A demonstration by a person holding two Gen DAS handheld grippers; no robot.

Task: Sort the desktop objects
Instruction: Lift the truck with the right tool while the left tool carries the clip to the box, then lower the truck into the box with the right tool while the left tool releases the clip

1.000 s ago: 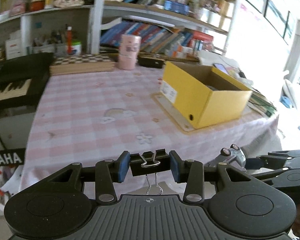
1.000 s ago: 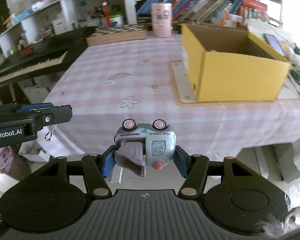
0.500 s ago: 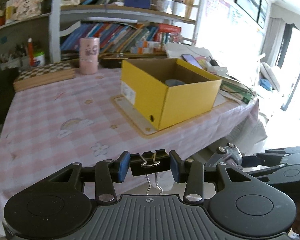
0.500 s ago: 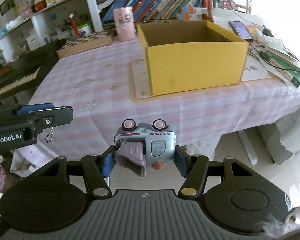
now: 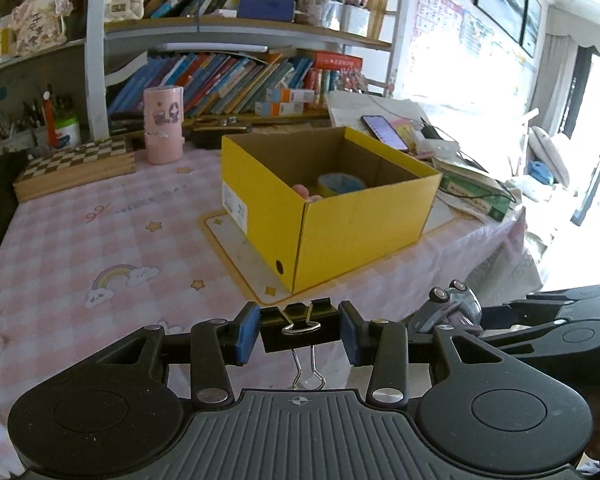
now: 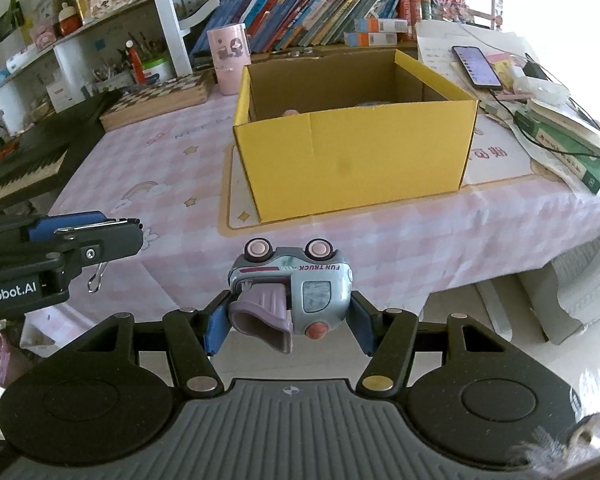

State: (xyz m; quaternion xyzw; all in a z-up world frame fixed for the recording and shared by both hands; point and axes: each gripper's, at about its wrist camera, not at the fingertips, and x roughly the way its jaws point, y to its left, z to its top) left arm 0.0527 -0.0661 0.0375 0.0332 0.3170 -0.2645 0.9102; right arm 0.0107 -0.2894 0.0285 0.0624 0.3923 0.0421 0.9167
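Note:
My left gripper (image 5: 299, 330) is shut on a black binder clip (image 5: 298, 332) with its wire handles hanging down. My right gripper (image 6: 288, 316) is shut on a pale blue toy truck (image 6: 292, 284) held upside down, wheels up. Both are above the near edge of the table, short of the open yellow box (image 5: 352, 216), which also shows in the right wrist view (image 6: 352, 160). Inside the box lie a blue tape roll (image 5: 340, 184) and something pink. The left gripper shows at the left of the right wrist view (image 6: 100, 236); the truck shows at the right of the left wrist view (image 5: 454, 306).
The table has a pink checked cloth (image 5: 100, 240). A pink cup (image 5: 164, 124) and a chessboard box (image 5: 76, 164) stand at the back. A phone (image 6: 476, 66), papers and a green book (image 6: 568, 148) lie right of the box. A keyboard (image 6: 20, 164) is at the left. Bookshelves stand behind.
Both grippers have moved forward and rightward toward the yellow box, which now looks nearer and more central. Both still hold their objects.

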